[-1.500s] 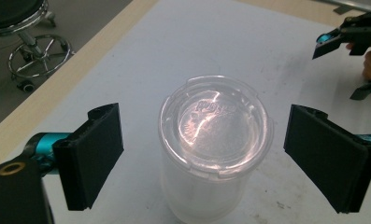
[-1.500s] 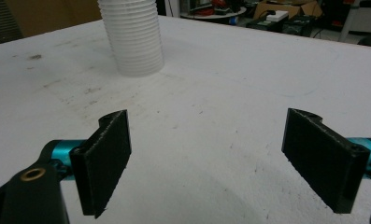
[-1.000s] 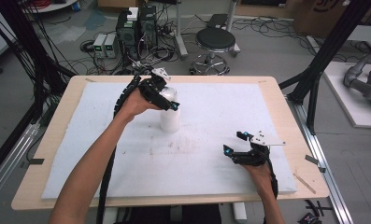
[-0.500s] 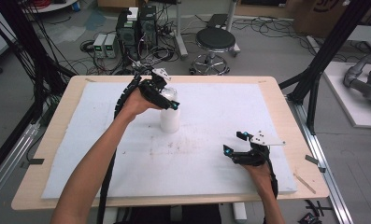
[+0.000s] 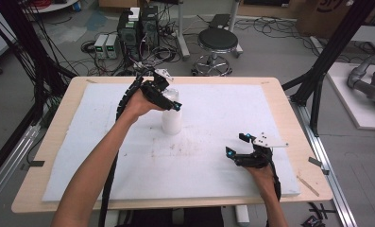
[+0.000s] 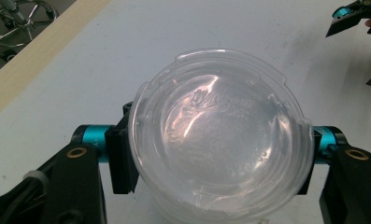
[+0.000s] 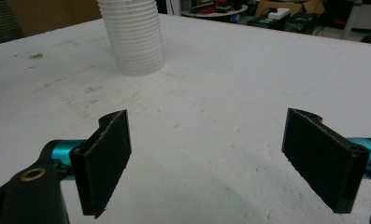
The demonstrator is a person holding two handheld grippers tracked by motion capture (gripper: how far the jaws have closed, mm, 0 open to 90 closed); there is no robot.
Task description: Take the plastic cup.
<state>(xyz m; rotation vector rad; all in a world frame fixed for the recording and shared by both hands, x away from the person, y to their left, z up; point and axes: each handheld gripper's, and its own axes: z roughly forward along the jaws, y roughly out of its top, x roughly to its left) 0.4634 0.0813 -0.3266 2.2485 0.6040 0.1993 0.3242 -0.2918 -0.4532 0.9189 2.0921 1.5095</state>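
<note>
A stack of ribbed clear plastic cups (image 5: 172,121) stands upright on the white foam board (image 5: 223,104), left of centre. My left gripper (image 5: 169,100) reaches over the stack's top. In the left gripper view the top cup (image 6: 218,135) sits between the two jaws of my left gripper (image 6: 218,156), and both pads press its rim. My right gripper (image 5: 237,144) rests low over the board at the front right, open, with nothing between the jaws. The right gripper view shows that right gripper (image 7: 211,158) spread wide and the cup stack (image 7: 134,37) farther off on the left.
The foam board covers a wooden table (image 5: 48,189). A stool (image 5: 217,40) and electronics boxes (image 5: 138,26) stand on the floor behind. A black frame post (image 5: 317,80) rises at the table's right side. The board has bare room around the stack.
</note>
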